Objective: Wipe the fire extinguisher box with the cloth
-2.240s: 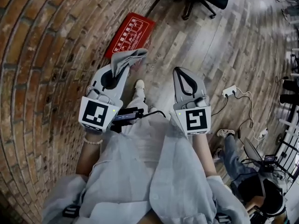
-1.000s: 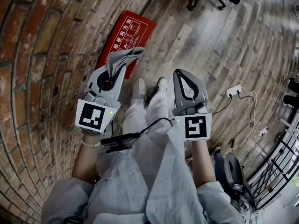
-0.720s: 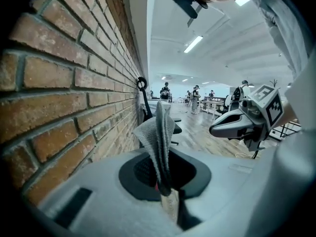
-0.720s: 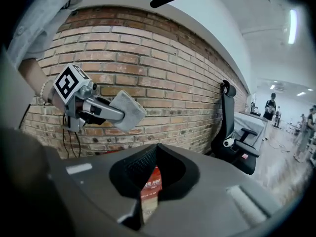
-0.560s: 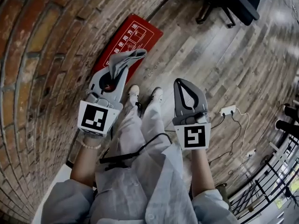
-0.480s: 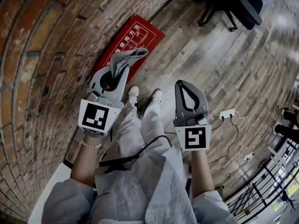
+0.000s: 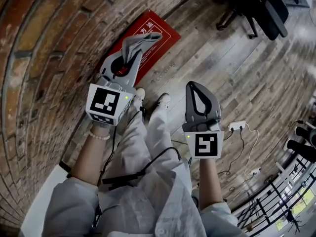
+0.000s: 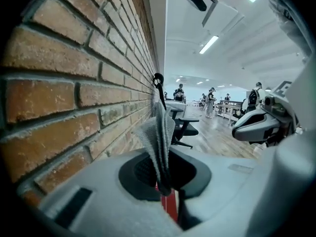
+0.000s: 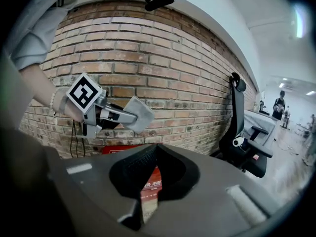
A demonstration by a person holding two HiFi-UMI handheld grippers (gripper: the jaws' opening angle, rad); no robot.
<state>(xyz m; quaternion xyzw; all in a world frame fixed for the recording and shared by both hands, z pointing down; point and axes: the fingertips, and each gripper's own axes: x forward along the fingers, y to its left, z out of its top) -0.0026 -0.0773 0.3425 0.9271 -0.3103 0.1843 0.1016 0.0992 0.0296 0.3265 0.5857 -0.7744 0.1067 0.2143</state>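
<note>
Our left gripper [image 7: 130, 57] clamps its jaws on the grey cloth [image 7: 143, 39] by the red fire extinguisher box [image 7: 165, 35] — our right gripper [image 7: 195, 85] has its jaws together, empty.

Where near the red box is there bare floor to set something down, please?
The plank floor between the fire extinguisher box and the office chair lies bare. It is crowded by the power strip and its cables, and tight at the brick wall, where the left gripper holds the cloth.

Left claw [image 7: 129, 58] and cloth [image 7: 141, 40] hide part of the fire extinguisher box [image 7: 164, 37].
</note>
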